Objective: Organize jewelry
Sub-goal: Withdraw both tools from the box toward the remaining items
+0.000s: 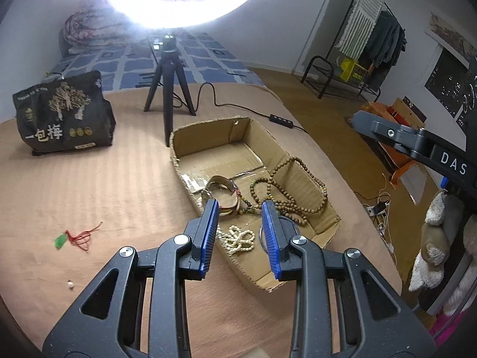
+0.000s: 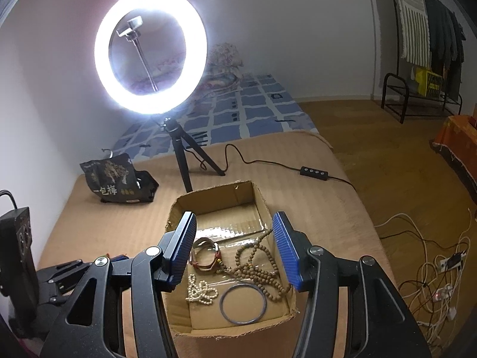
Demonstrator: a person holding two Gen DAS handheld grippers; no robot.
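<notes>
The right gripper (image 2: 234, 247) hangs with jaws apart and empty over the cardboard box (image 2: 208, 200). Inside the box lie brown wooden beads (image 2: 256, 264), a white bead strand (image 2: 201, 292), a bangle (image 2: 243, 303) and leather bracelets (image 2: 205, 253). Behind the box stands a ring light (image 2: 150, 50).

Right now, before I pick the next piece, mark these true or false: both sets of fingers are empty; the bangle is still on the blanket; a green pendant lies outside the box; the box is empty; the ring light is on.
1. Both grippers, left and right, hold nothing: true.
2. The bangle lies on the blanket: false, it is inside the cardboard box.
3. A green pendant on red cord lies outside the box: true.
4. The box is empty: false, it holds wooden beads and more.
5. The ring light is on: true.
</notes>
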